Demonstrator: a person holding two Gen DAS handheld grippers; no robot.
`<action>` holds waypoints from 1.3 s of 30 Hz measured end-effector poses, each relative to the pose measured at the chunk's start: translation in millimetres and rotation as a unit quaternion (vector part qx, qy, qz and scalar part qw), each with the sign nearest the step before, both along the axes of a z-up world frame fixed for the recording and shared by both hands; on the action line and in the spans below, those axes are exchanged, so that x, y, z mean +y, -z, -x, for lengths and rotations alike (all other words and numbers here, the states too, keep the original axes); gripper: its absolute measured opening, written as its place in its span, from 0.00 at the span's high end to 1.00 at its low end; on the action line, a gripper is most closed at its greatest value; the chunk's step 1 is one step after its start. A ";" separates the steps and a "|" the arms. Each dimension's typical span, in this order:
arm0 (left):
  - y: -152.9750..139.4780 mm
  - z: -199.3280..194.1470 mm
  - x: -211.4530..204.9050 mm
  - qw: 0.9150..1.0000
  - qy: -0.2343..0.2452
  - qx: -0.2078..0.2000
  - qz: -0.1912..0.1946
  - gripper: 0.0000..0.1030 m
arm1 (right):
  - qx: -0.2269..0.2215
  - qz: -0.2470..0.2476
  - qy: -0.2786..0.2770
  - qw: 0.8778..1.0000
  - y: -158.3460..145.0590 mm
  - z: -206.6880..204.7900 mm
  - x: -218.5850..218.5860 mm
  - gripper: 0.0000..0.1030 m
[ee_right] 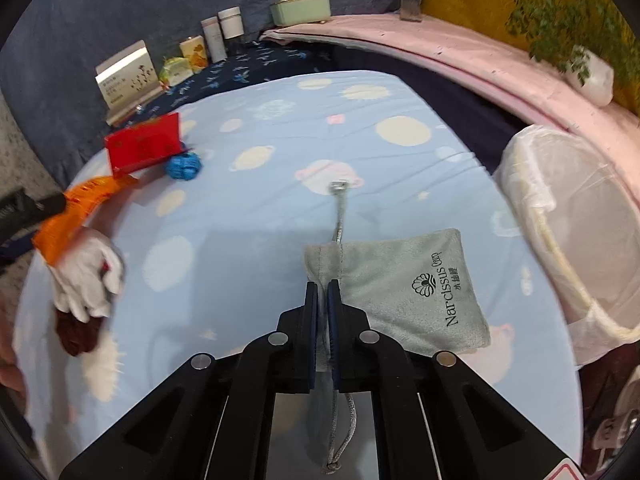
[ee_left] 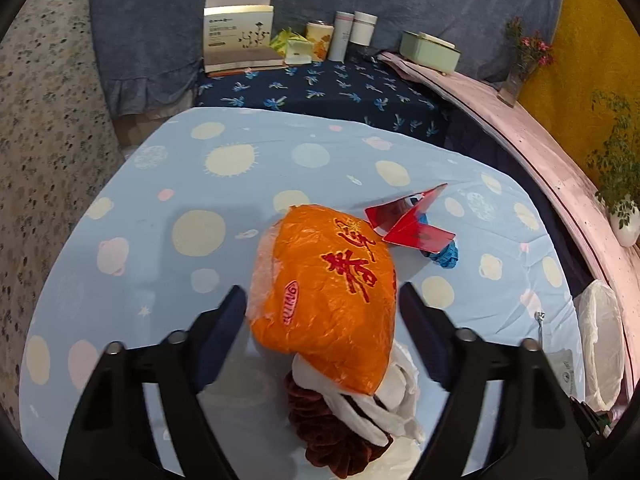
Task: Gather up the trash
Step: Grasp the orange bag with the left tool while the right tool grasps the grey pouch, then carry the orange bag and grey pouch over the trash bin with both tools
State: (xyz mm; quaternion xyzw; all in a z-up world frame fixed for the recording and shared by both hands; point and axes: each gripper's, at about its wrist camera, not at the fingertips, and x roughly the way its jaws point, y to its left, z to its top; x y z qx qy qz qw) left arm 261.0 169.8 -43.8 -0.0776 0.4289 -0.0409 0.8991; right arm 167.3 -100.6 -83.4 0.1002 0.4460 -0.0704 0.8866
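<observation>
We have the right gripper (ee_right: 322, 292) pinched tight on the grey pouch (ee_right: 400, 292), near the bin (ee_right: 568, 216) at right. Left gripper (ee_left: 320, 300) straddles the orange bag (ee_left: 328, 280), pads seemingly not yet pressing. Next, probably: squeeze, lift, carry both to the bin.

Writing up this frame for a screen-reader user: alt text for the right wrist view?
The right gripper is shut on the edge of a grey drawstring pouch lying on a blue planet-print tablecloth. A lined waste bin stands at right; a red card and blue wad lie far left.
</observation>
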 end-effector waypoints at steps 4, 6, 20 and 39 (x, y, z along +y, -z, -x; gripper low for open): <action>0.7 -2.9 -3.0 1.000 0.010 -0.001 -0.003 0.63 | -0.008 -0.009 -0.021 1.000 -7.4 -3.7 20.1 0.94; -1.6 -1.3 -2.5 1.000 0.009 -0.006 0.000 0.66 | -0.014 -0.015 -0.034 0.999 -13.0 -4.6 31.0 0.94; -51.7 30.8 -40.9 0.997 0.044 -0.063 0.006 0.77 | -0.076 -0.043 -0.065 0.994 -65.2 13.8 47.0 0.94; -67.3 78.0 -169.6 0.986 0.153 -0.073 -0.005 0.77 | -0.120 -0.060 0.028 0.991 -91.1 62.9 -55.1 0.94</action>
